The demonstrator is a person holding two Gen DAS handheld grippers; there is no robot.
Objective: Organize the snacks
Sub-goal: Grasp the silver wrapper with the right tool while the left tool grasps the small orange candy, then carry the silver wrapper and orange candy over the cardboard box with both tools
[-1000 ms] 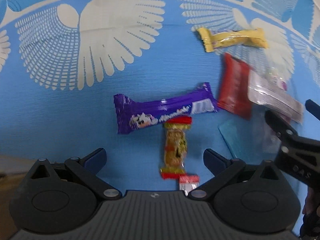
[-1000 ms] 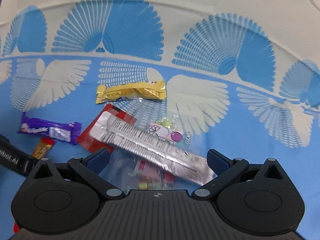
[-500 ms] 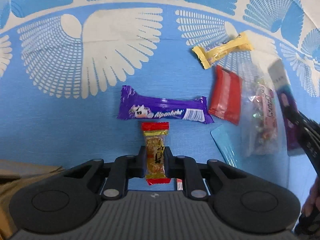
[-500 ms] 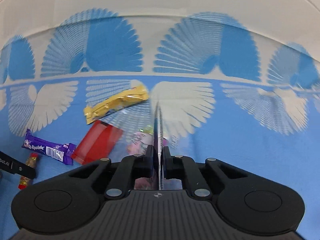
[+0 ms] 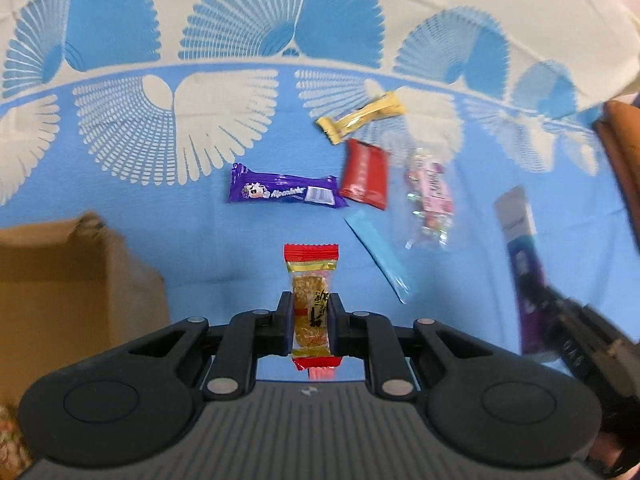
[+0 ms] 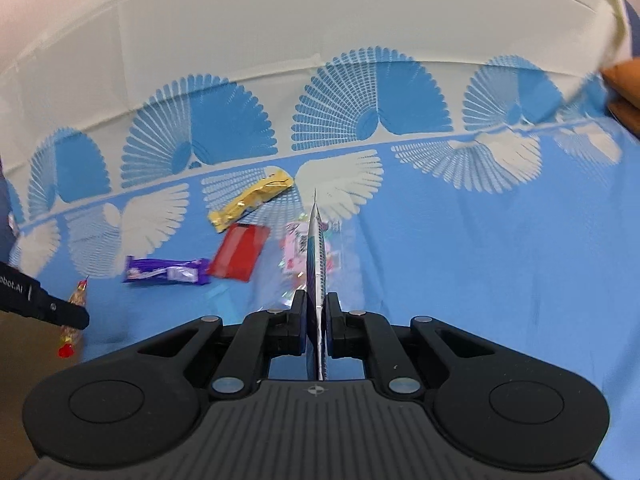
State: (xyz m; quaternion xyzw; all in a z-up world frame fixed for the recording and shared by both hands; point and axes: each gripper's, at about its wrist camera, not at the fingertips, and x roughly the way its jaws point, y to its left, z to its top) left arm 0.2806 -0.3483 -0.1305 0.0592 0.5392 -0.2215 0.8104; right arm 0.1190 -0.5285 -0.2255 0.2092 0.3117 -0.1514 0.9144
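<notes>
My left gripper (image 5: 311, 312) is shut on a clear red-ended nut candy bar (image 5: 311, 280) and holds it above the blue cloth. My right gripper (image 6: 316, 312) is shut on a flat silver and purple snack packet (image 6: 314, 256), held edge-on; it also shows in the left wrist view (image 5: 522, 264). On the cloth lie a purple chocolate bar (image 5: 282, 192), a red packet (image 5: 365, 174), a yellow bar (image 5: 360, 117), a clear bag of pink sweets (image 5: 430, 196) and a thin blue sachet (image 5: 378, 254).
A brown cardboard box (image 5: 60, 292) stands at the left, close to my left gripper. A brown object (image 5: 624, 152) sits at the right edge. The blue and white patterned cloth (image 6: 480, 260) covers the table.
Both grippers closed on their snacks and lifted them off the cloth. The views pulled back and up; the cardboard box came into the left view.
</notes>
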